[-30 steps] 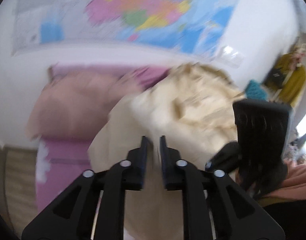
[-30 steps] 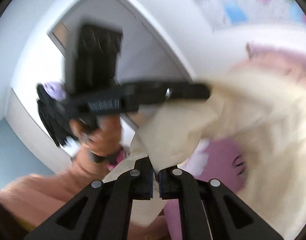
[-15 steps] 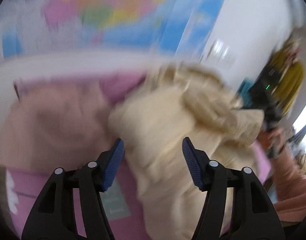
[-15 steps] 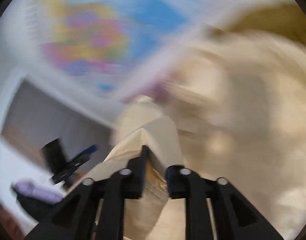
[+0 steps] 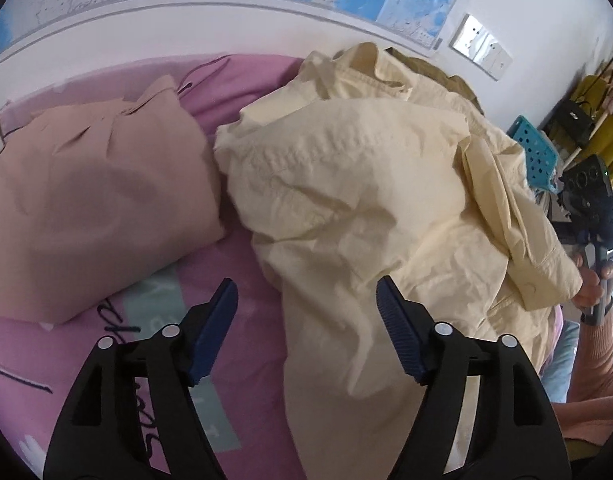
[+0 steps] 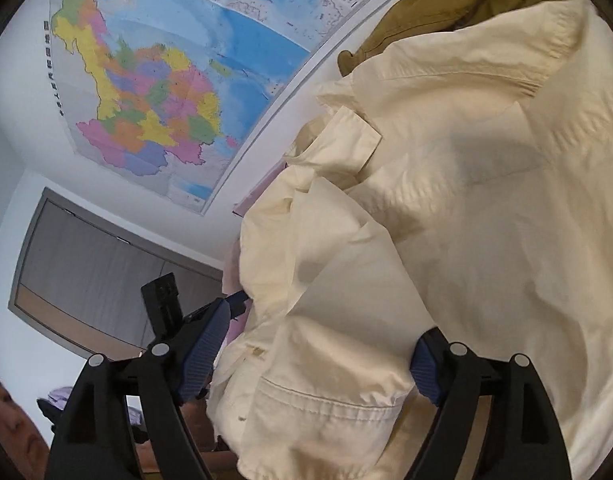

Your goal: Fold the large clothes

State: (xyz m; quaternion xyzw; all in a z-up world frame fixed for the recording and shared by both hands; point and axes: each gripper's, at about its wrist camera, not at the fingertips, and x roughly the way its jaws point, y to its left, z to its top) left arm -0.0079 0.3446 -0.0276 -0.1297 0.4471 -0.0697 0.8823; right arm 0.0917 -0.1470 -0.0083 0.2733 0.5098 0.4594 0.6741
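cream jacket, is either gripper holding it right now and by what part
Neither. Both sets of jaws are opening: the left gripper and right gripper each have the cream jacket between their pads, unpinched. It lies crumpled on the pink bed.

- A colourful map (image 6: 154,92) is hanging on the white wall (image 5: 234,24) at the far side of the bed.
- A pink printed bedsheet (image 5: 242,80) is covering the bed.
- A white switch plate (image 5: 480,46) is sitting on the wall, far right.
- A grey wardrobe door (image 6: 90,264) is standing to the left.
- Daylight is filling the room.
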